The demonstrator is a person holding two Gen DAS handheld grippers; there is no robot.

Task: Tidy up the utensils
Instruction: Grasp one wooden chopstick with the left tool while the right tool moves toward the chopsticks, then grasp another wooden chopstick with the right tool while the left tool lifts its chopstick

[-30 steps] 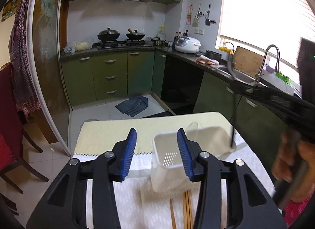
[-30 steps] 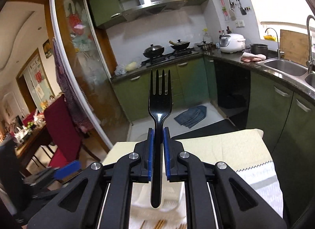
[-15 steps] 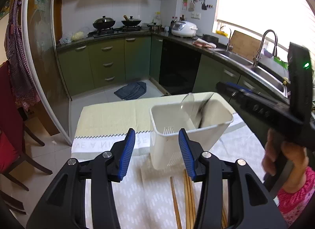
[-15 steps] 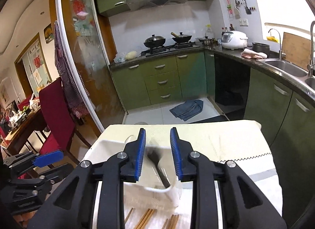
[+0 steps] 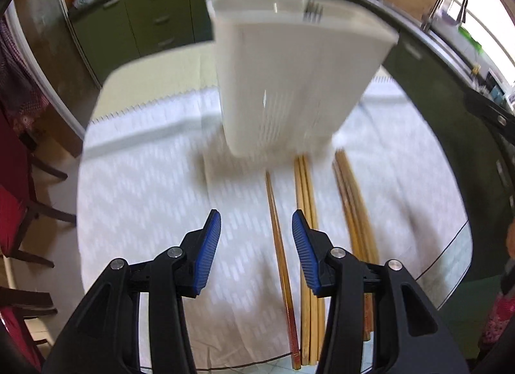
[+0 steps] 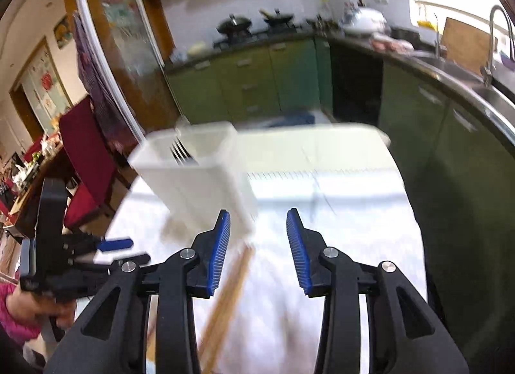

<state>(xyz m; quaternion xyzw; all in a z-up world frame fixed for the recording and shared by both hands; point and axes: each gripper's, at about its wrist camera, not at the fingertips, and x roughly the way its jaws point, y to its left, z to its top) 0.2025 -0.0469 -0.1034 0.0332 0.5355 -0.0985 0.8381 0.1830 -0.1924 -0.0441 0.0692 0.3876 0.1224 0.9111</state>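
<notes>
Since earlier, we dropped the fork (image 5: 312, 13) into the caddy (image 5: 289, 84); both claws, left (image 5: 256, 253) and right (image 6: 259, 251), released; chopsticks (image 5: 305, 238) remain mid-worktop.

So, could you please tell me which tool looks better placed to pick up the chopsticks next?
The left tool, probably. It is open and pointed down at the table, with a chopstick pair lying lengthwise between its fingers. The right tool is also open but has mostly bare cloth ahead, its nearest chopsticks passing under its left finger.
</notes>
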